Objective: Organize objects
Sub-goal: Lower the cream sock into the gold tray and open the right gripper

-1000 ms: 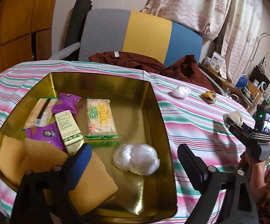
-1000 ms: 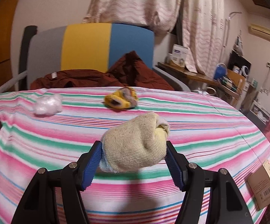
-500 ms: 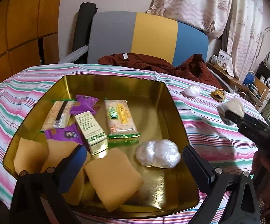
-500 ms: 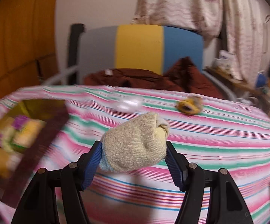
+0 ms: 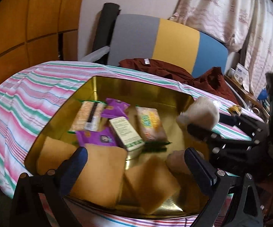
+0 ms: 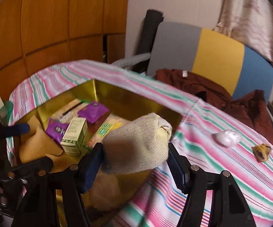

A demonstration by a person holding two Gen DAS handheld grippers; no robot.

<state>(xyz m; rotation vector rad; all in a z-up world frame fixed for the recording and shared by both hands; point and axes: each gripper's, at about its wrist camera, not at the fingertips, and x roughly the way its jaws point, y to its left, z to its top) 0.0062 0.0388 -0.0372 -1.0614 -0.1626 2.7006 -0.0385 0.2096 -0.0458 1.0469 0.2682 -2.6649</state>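
A gold tin [image 5: 142, 89] [image 6: 128, 95] sits on the striped tablecloth and holds snack packets [image 5: 149, 123], a small green-and-white box [image 5: 126, 132] [image 6: 74, 135] and tan paper squares [image 5: 102, 172]. My right gripper [image 6: 136, 155] is shut on a rolled beige sock [image 6: 140, 143] and holds it above the tin's right edge; it also shows in the left wrist view [image 5: 200, 113]. My left gripper [image 5: 136, 162] is open and empty above the tin's near side.
A white plastic ball [image 6: 227, 137] and a small yellow bundle [image 6: 262, 150] lie on the cloth right of the tin. A brown garment [image 6: 212, 89] and a grey, yellow and blue chair back [image 5: 170, 39] stand behind the table. Wood panelling is at the left.
My right gripper has swung left with the sock, from over the bare cloth to over the tin's right edge. The left gripper has shifted slightly and stays open.
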